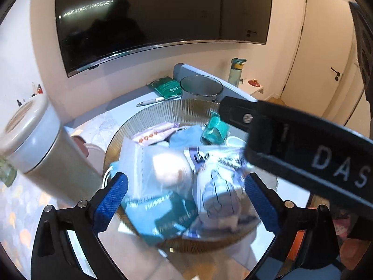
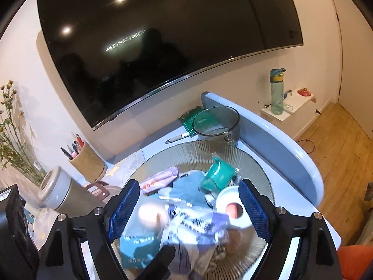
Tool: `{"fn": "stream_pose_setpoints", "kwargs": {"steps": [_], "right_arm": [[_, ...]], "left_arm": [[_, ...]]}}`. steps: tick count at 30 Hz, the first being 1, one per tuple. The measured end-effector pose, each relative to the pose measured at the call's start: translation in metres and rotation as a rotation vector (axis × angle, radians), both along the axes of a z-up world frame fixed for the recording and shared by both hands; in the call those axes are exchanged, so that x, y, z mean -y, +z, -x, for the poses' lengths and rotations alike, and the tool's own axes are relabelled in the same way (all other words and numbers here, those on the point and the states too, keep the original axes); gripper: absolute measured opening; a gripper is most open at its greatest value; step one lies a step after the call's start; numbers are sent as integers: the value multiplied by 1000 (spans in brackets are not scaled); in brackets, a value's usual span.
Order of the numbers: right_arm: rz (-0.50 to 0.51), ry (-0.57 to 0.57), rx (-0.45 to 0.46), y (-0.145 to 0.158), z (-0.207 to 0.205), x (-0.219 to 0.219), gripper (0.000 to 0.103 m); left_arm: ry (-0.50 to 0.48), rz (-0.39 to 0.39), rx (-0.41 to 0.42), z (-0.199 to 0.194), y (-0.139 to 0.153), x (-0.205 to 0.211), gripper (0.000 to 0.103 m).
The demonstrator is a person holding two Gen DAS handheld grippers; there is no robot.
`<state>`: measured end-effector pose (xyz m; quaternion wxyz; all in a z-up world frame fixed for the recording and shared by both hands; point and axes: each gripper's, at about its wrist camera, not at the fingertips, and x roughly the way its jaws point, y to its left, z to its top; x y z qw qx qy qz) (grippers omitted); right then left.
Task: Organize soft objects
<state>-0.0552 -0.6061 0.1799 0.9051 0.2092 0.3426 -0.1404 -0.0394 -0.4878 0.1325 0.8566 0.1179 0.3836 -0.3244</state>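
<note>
While a dark screen [image 2: 163, 35] hangs beyond the blue table [image 2: 291, 144], both grippers, left [image 1: 184, 200] and right [image 2: 188, 210], gape empty above the ribbed bowl [image 2: 198, 154] of soft packets [image 1: 163, 177]

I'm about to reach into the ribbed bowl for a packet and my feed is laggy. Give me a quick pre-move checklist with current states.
1. Left gripper open, blue pads spread: ok.
2. Right gripper open and holding nothing: ok.
3. Soft packets inside the ribbed glass bowl, none over the rim: ok.
4. Path clear between the grippers: not ok; the right gripper's black body crosses the left wrist view over the bowl.
5. Target packet identified: cannot tell; the white and purple printed packet and its neighbours are blurred.
6. Tall grey lidded tumbler clear of the left gripper: cannot tell; it stands close beside the bowl.
</note>
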Motion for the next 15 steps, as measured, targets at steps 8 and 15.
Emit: {"fn": "stream_pose_setpoints", "kwargs": {"steps": [8, 15], "right_arm": [[-7, -19, 2, 3, 46, -29, 88], [10, -1, -9, -11, 70, -98, 94]], "left_arm": [[29, -23, 39, 32, -4, -61, 101], [148, -110, 85, 33, -31, -163, 101]]}}
